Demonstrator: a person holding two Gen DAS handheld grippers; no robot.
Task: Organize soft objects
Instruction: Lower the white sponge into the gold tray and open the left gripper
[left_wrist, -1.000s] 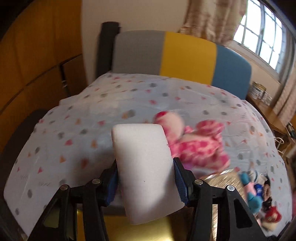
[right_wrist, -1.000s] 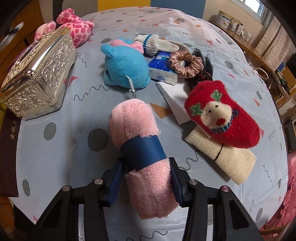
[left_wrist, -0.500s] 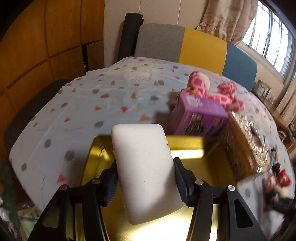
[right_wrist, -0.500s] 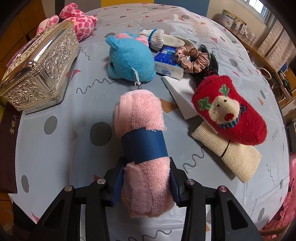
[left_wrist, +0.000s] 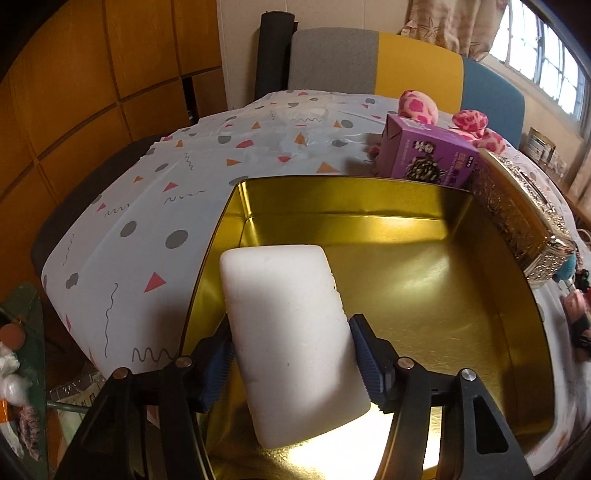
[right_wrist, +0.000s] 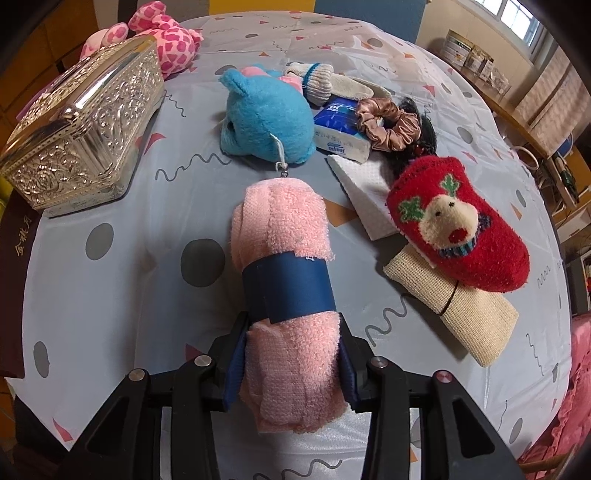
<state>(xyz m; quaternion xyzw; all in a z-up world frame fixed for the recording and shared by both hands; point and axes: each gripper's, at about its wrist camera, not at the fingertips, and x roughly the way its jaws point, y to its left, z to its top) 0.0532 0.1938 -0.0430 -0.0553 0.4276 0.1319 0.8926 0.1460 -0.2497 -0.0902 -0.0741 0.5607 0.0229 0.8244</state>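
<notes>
Left wrist | my left gripper (left_wrist: 291, 354), jaws just easing apart, releases white sponge (left_wrist: 288, 339) into gold tin (left_wrist: 424, 199) | right gripper (right_wrist: 291, 362) clamps pink towel roll (right_wrist: 284, 280), 12 o'clock, queued next

My right gripper (right_wrist: 291, 354) is clamped on the near end of a rolled pink towel (right_wrist: 284, 266) with a blue band, its jaws having just closed a little further. Far of the roll lies a blue plush (right_wrist: 264, 122); to its right a red reindeer sock (right_wrist: 458, 225) rests on a beige cloth roll (right_wrist: 469, 314). An ornate silver box (right_wrist: 85, 125) sits far left on the patterned tablecloth (right_wrist: 122, 280).
</notes>
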